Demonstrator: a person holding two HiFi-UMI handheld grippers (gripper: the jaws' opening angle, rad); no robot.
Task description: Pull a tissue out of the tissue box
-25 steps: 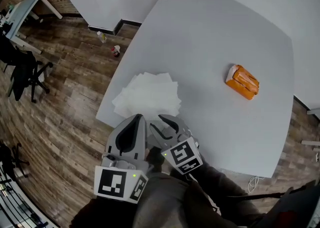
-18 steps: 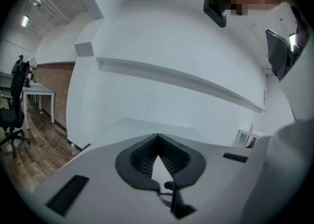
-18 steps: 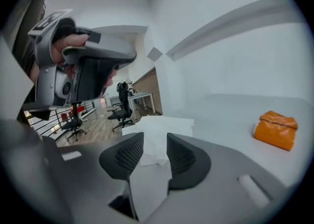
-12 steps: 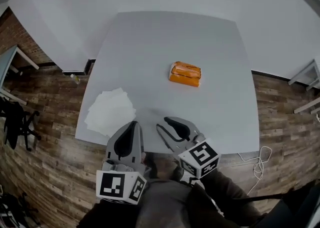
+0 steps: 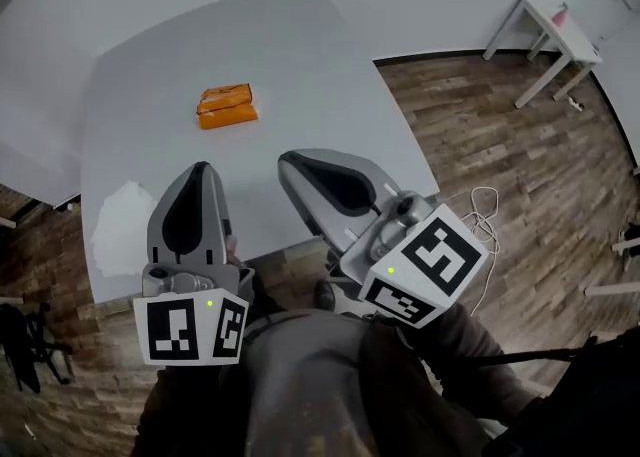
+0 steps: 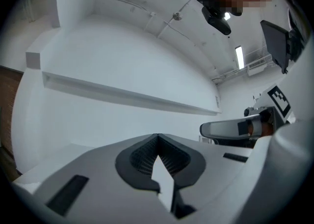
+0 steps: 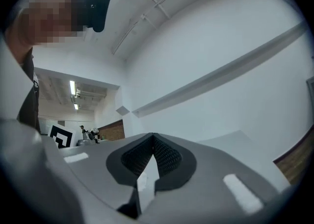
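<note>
1. The left gripper [image 5: 200, 169] was held in front of the person's torso and pointed toward 12 o'clock in the head view, with its marker cube [image 5: 190, 327] nearest the body.
2. The left gripper's jaws stood fully together, with nothing between the pads.
3. The right gripper [image 5: 289, 160] was held just beside it and pointed toward 10 o'clock, with its marker cube [image 5: 425, 265] at the rear.
4. The right gripper's jaws had just closed. They met tip to tip and held nothing.
5. Both gripper views faced a white wall.
6. The tissue box [image 5: 227, 106] was an orange, oblong pack lying flat on the grey table [image 5: 320, 55]. It lay at 1 o'clock from the left gripper's tips, well apart from both grippers.
7. Only bare table surface lay between the grippers and the tissue box.
8. A pile of white tissues [image 5: 125, 230] lay at the table edge, at 8 o'clock from the left gripper's tips.
9. A small white table [image 5: 545, 15] stood at 2 o'clock in the head view, and a cable [image 5: 487, 210] lay on the wooden floor [image 5: 470, 125] at 3 o'clock.
</note>
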